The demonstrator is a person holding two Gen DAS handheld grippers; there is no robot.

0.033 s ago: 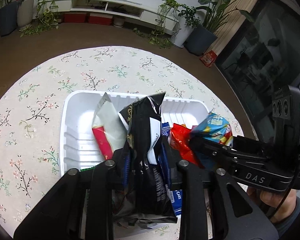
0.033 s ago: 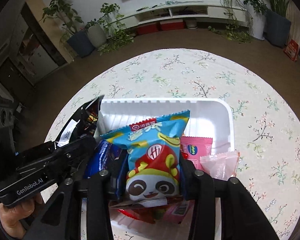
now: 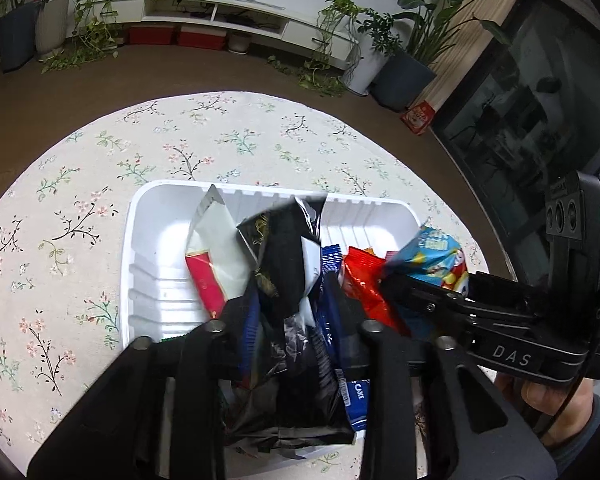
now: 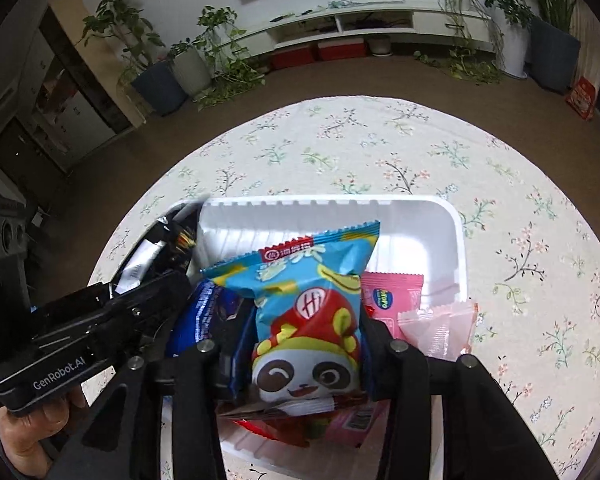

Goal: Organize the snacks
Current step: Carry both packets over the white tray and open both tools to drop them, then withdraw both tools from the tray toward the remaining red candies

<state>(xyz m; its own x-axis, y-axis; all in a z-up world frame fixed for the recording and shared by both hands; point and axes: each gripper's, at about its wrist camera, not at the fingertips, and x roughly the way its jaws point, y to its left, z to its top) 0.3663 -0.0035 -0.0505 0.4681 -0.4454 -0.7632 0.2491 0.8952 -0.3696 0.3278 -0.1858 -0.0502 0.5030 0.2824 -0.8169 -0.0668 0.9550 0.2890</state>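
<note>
Left wrist view: a white tray (image 3: 140,264) is seen on a round table with a flowered cloth (image 3: 80,208), and a red-and-white packet (image 3: 212,264) leans in it at about ten o'clock from the left gripper (image 3: 292,320). A black packet (image 3: 288,264) stands upright between this gripper's fingers, over the tray; the jaws are opening, and whether the pads press on it cannot be told. At two o'clock a red packet (image 3: 360,280) is seen, and further right the right gripper (image 3: 416,292) with a blue bag. Right wrist view: the left gripper (image 4: 156,292) is seen at nine o'clock with the black packet (image 4: 168,240) at the tray's (image 4: 452,240) left edge. A blue panda bag (image 4: 308,312) is framed upright by the right gripper (image 4: 300,344), whose jaws are opening; contact with the pads cannot be judged. At three o'clock a pink packet (image 4: 392,300) and a pale pink sachet (image 4: 440,328) lie in the tray.
</note>
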